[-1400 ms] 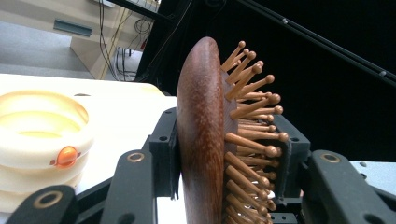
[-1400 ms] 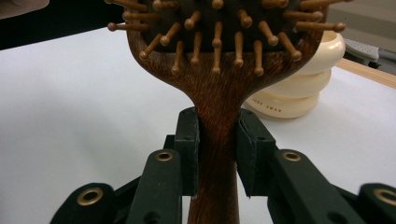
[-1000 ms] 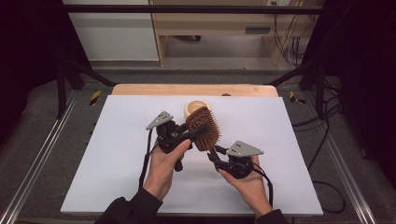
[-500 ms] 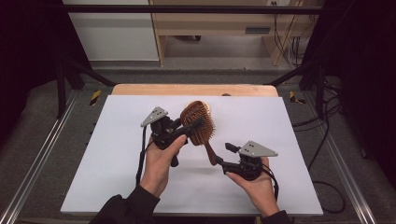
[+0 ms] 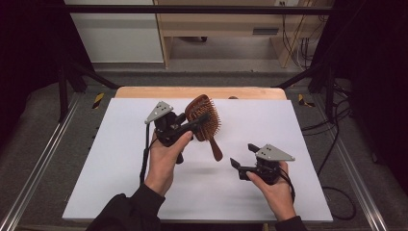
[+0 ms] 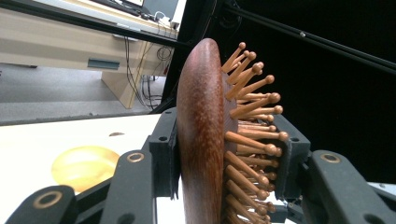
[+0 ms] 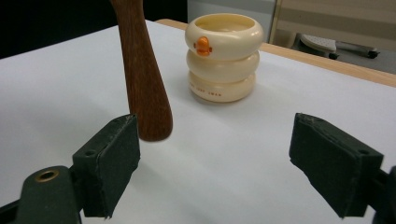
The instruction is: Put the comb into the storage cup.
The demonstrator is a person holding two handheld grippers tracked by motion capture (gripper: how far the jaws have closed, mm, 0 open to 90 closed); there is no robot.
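**Two tongs, one brush: a handover just finished**

Two tongs are at work over the white surface [image 5: 120, 159]; the left tongs [image 5: 199, 120] are clamped on the head of the brush [image 5: 204, 118], one pad on the smooth wooden back and the other among the bristles, as the left gripper view shows [image 6: 201, 140]; the brush hangs clear of the surface, head up and handle pointing down toward the person.

The right tongs [image 5: 240, 161] stand apart with nothing between them; their jaws have just been opening, and the handle [image 7: 144, 84] now hangs just beyond the left pad of that pair, free of both pads.

By my reading the step in hand is a transfer: the right side has let go of the handle and the left side alone carries the brush; next comes either setting it down or regripping, which calls for the right tongs to keep wide of the handle while the left holds firm, since the bristle side gives a poor seat.

Beyond the handle stands a cream ringed cup [image 7: 224, 56], upright and well apart from the brush; the yellow disc [image 6: 84, 165] in the left gripper view is probably the same cup, though blur leaves it unsure.
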